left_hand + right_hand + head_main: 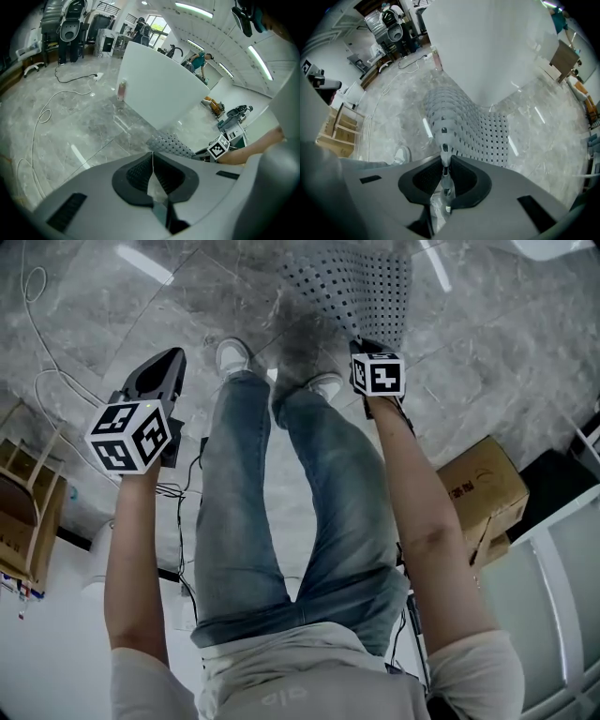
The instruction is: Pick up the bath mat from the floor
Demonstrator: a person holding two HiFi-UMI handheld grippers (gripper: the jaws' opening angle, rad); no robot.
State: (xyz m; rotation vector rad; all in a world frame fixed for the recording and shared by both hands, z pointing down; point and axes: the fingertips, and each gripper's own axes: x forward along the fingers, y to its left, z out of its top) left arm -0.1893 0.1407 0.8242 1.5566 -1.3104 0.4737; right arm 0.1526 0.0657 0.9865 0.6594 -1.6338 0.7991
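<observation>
The bath mat (464,122), a grey perforated sheet, runs from between the fingers of the right gripper (445,161) out ahead of them. Its far part lies on the floor (543,122) below a white panel (487,47). Those fingers are clamped on its near edge. It looks light and floppy, so it will probably sag, and a second hold along that edge should steady it. The left gripper (152,157) has its fingers together on nothing, well off to the side.

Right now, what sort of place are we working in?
Probably a lab or workshop hall, not a bathroom: a cable trails across the polished stone floor, a cardboard box stands nearby, and machines stand at the far end.
</observation>
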